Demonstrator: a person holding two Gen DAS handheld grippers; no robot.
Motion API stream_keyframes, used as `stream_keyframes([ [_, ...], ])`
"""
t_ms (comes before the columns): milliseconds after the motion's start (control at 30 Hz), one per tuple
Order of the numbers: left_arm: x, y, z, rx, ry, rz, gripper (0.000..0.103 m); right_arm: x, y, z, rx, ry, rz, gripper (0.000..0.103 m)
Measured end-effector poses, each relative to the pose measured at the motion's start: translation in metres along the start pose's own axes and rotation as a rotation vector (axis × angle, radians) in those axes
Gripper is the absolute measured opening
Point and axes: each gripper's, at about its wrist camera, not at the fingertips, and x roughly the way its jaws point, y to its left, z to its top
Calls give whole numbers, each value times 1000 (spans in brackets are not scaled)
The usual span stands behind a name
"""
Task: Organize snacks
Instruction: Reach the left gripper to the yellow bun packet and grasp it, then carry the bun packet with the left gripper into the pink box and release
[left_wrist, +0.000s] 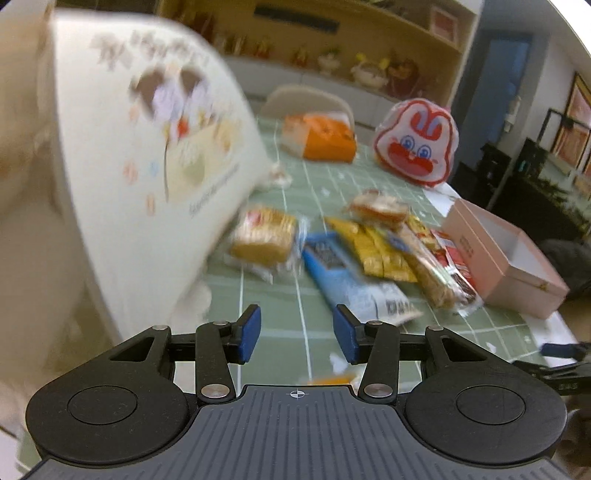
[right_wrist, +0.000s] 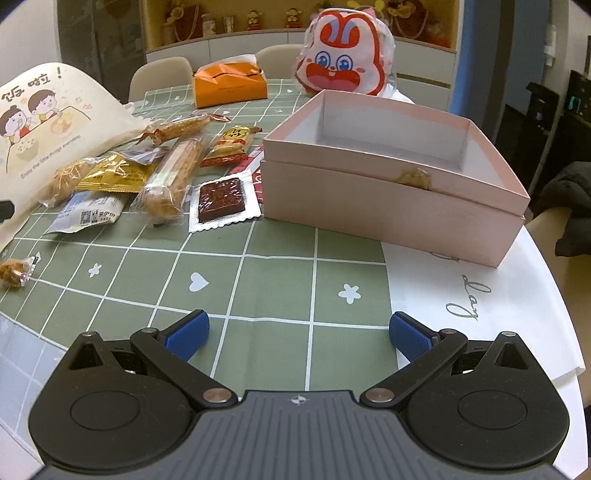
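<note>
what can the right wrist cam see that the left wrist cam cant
Only the right wrist view shows the pink box's empty inside, the dark brown snack in a silver wrapper and a small wrapped snack lying apart from the pile.

Only the left wrist view shows a wrapped bread slice, and the cream bag looms large and blurred.

Both show the green checked tablecloth, orange package, rabbit-face bag, blue-white packet, and an open, empty claw: left, right.
</note>
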Motion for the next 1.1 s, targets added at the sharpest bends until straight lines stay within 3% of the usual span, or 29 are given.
stream_keyframes([
  [167,3,-12,-10,85,41,-21,49,-2,1,-1,-29,2,30,103],
  [267,6,-8,12,23,0,-21,49,-6,8,-2,-42,-1,61,103],
  [400,29,-7,49,44,-102,97,49,-10,33,1,-89,-29,65,103],
  [533,74,11,75,2,-74,190,49,-16,52,7,-102,-41,130,103],
  [633,96,20,80,-21,-21,120,43,-18,56,11,-81,-9,223,103],
  [700,103,19,78,-8,10,46,47,-20,59,13,-66,-4,275,103],
  [833,98,-1,67,138,24,56,48,-16,84,25,-75,8,388,103],
  [933,90,-13,59,219,67,48,55,-1,125,39,-100,42,480,103],
  [1067,79,-19,47,280,76,71,56,25,190,44,-163,76,485,101],
  [1100,78,-19,45,294,68,79,57,26,204,41,-194,47,455,95],
])
